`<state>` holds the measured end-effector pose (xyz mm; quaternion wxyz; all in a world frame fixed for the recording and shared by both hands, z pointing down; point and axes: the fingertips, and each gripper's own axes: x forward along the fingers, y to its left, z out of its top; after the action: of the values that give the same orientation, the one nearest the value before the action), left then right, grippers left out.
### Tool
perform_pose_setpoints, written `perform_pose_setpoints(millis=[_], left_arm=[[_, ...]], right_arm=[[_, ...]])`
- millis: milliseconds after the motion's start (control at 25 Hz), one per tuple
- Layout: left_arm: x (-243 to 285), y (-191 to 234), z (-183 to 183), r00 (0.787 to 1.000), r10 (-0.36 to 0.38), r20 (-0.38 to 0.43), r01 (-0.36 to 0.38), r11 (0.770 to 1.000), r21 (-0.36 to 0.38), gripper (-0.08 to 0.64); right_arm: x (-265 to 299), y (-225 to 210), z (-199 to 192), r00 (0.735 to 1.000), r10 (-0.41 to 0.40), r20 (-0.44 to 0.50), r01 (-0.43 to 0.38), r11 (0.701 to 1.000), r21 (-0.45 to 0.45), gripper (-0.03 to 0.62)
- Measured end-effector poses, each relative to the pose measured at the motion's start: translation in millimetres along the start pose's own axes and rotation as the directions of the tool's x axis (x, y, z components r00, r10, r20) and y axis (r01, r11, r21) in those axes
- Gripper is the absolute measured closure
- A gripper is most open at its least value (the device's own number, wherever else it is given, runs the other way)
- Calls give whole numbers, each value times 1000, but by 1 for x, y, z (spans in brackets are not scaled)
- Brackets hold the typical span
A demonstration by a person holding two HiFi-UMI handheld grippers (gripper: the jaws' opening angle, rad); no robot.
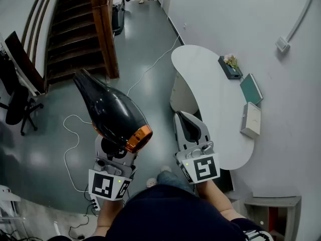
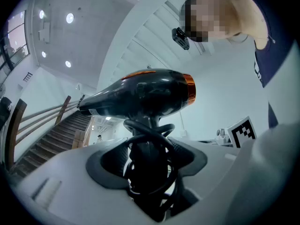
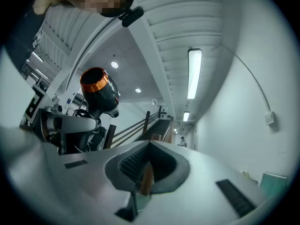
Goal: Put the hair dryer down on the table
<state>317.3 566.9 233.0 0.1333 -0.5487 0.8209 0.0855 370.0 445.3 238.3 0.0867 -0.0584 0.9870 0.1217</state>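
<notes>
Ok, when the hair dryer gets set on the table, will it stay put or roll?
Probably top-heavy: the hair dryer has a bulky barrel above the slim handle the left gripper clamps, so upright it would likely tip. Its rounded glossy body may rock or slide on the smooth table. The cord coiled round the handle could cushion it.

Left gripper (image 1: 116, 153): pale grey moulded shell, dark grey jaw pads.
Right gripper (image 1: 186, 122): same pale grey shell, dark ribbed pads, black slot on its flank.
Marker cubes (image 1: 203, 168): white faces with black square patterns, and a small green light on each.
Top (image 1: 165, 216): dark navy.
Trousers (image 1: 175, 181): blue-grey.
</notes>
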Motion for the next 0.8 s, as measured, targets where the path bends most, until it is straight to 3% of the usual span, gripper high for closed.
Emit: perform_pose_setpoints(millis=[160, 440, 800], left_arm=[[-1, 3, -7, 1000, 1, -13, -1, 1000, 1, 290], [6, 12, -22, 1000, 0, -2, 0, 1000, -16, 290], [73, 65, -42, 1000, 17, 2, -17, 1000, -4, 290]], right_arm=[[2, 4, -5, 1000, -5, 7, 5, 999, 52, 581], [19, 3, -21, 1000, 8, 2, -8, 998, 55, 581], [110, -26, -48, 998, 59, 13, -60, 994, 88, 581]])
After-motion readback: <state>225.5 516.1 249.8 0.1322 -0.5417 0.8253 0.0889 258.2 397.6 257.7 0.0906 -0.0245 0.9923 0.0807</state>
